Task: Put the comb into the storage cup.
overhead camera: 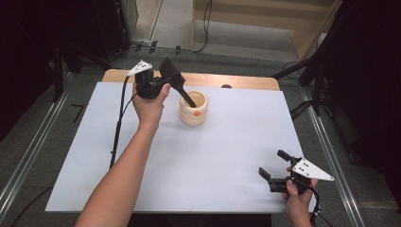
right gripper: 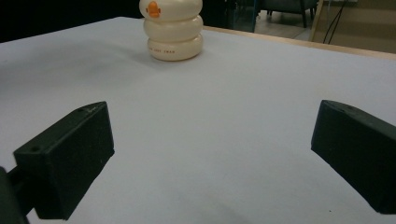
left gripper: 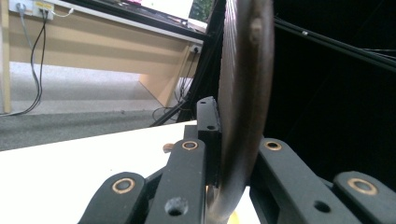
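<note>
Step in hand: lowering the dark spatula (overhead camera: pixel 177 82) handle-first into the cream ribbed holder (overhead camera: pixel 194 109), as I judge it from how the things lie.
Left gripper (overhead camera: pixel 158 84): its jaws are clamped on the spatula just below the blade; in the left gripper view the flat dark tool (left gripper: pixel 243 98) stands edge-on between the two pads.
Spatula: tilted, blade up and away from the jaws, handle running down and forward from them into the holder's mouth.
Holder: just ahead of and below the left jaws, upright on the white table (overhead camera: pixel 213 156), orange mark on its side; seen from the right gripper it stands far ahead of those jaws (right gripper: pixel 172 28).
Right gripper (overhead camera: pixel 274 171): jaws spread wide with nothing between them, resting low near the table's near edge, well apart from the holder.
Doing it well: bring the handle nearer upright before letting go, so it slides down inside rather than levering on the rim.
Release: open only once the handle end rests on the bottom.
Risk: the holder looks light; a sideways push from the handle could tip or shift it.
Spare hand: the right jaws could steady the holder if it rocks.
</note>
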### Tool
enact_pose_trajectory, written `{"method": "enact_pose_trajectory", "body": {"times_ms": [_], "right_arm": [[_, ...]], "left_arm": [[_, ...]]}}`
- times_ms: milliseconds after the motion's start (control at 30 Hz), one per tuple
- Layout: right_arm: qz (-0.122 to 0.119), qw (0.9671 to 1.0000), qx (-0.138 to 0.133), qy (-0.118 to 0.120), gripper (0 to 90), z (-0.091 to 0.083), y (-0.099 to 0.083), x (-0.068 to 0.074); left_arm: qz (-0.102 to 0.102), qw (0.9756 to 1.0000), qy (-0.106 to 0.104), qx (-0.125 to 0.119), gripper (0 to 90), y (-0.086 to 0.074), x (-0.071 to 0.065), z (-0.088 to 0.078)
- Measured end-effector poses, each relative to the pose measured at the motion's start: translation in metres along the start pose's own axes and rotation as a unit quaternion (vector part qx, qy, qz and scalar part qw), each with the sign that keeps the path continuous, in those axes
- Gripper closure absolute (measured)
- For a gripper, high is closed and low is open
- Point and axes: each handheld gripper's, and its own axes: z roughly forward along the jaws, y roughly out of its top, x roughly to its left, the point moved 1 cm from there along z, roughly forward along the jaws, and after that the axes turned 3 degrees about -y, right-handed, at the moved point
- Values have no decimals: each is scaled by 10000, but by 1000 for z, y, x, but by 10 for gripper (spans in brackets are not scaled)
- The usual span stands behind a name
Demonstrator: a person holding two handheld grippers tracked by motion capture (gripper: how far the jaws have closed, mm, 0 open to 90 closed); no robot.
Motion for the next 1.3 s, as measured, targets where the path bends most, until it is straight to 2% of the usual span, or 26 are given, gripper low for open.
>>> {"method": "enact_pose_trajectory", "body": {"times_ms": [400,600,733,967,1300], "right_arm": [[-18,10000,0,-10,0,0,0,0],[-22,10000,5,-10,0,0,0,0],[-26,10000,3,-10,0,0,0,0],[-29,10000,2,-2,0,1,0,0],[-28,10000,4,-8,0,0,0,0]], "left_arm": [[36,9999,44,159,863,-11,0,8],[0,9998,41,173,863,-19,-1,14],[-4,9996,72,274,863,-26,0,18],[-107,9994,97,300,863,-34,3,21],[-84,9991,112,395,862,-40,2,26]]}}
